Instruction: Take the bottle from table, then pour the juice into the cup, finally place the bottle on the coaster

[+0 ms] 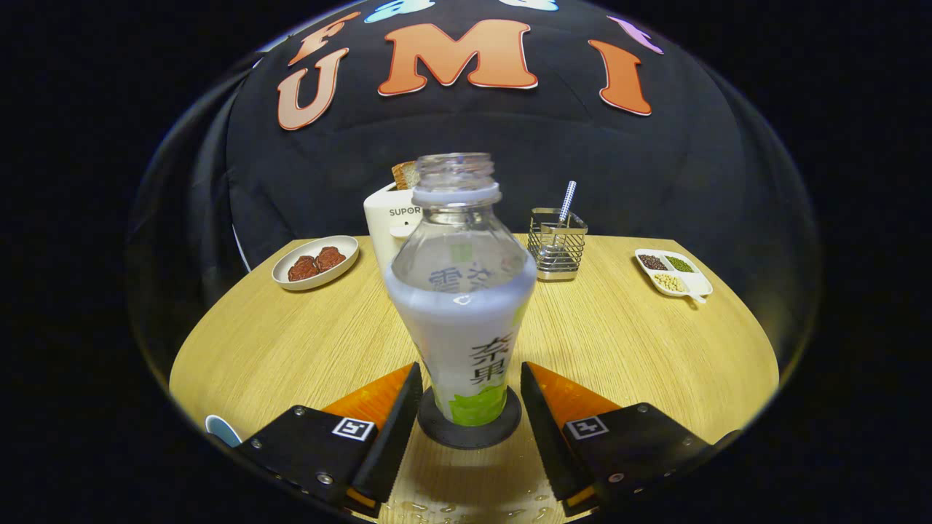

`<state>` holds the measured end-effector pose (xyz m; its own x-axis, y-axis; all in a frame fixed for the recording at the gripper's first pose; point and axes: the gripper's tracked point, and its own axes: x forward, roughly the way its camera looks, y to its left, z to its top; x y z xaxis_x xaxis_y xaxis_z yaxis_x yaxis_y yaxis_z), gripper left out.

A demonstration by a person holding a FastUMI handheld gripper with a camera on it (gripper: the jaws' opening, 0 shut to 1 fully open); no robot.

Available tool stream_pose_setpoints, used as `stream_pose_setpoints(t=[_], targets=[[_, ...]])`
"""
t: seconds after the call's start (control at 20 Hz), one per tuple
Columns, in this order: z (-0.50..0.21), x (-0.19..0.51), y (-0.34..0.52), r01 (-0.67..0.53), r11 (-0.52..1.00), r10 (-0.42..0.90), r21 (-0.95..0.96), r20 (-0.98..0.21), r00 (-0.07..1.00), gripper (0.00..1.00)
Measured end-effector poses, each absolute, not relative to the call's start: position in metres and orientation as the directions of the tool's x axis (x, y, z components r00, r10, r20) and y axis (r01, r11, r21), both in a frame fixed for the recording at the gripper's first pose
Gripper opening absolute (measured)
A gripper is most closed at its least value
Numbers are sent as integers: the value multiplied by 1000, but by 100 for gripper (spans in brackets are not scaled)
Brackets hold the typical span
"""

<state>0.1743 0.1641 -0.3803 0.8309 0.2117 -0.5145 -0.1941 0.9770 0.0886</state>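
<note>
Bottle first: it stands upright on the dark round coaster, on the table, right between your fingers. It looks like clear thin plastic with no cap on the neck, and pale juice fills it to roughly the shoulder. By my reckoning that makes it moderately heavy low down and top-light, with walls that will give if you squeeze hard. The smooth label wrap may be slick, and droplets on the table just under the fingers suggest wet surfaces nearby. With the mouth open, any tilt or jolt could slop liquid out.

If you need hold of it again, take it on the lower body, where the taper is narrow and the liquid backs the wall, not on the empty upper part, which would likely buckle.

Your gripper is spread: each finger stands a little off the bottle's sides, with a gap showing on both flanks, so nothing is pinched and nothing appears to be touching. The bottle rests on the coaster under its own weight, and the placing step looks done. A straight retreat should avoid nudging the base.
</note>
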Motion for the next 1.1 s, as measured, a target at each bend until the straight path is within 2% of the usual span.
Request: stream_pose_setpoints(t=[0.05,0.15,0.35,0.45,0.75,0.95,1.1], targets=[[-375,170,162,-189,978,209,92,-512,833,90],[-363,164,158,-181,978,208,103,-500,841,98],[-320,148,145,-163,980,197,113,-469,861,97],[-300,130,138,-168,981,196,100,-491,849,97],[-196,93,120,-222,970,242,97,-419,875,97],[-133,83,89,-189,978,209,91,-351,913,97],[-114,64,68,-158,983,179,90,-313,933,97]])
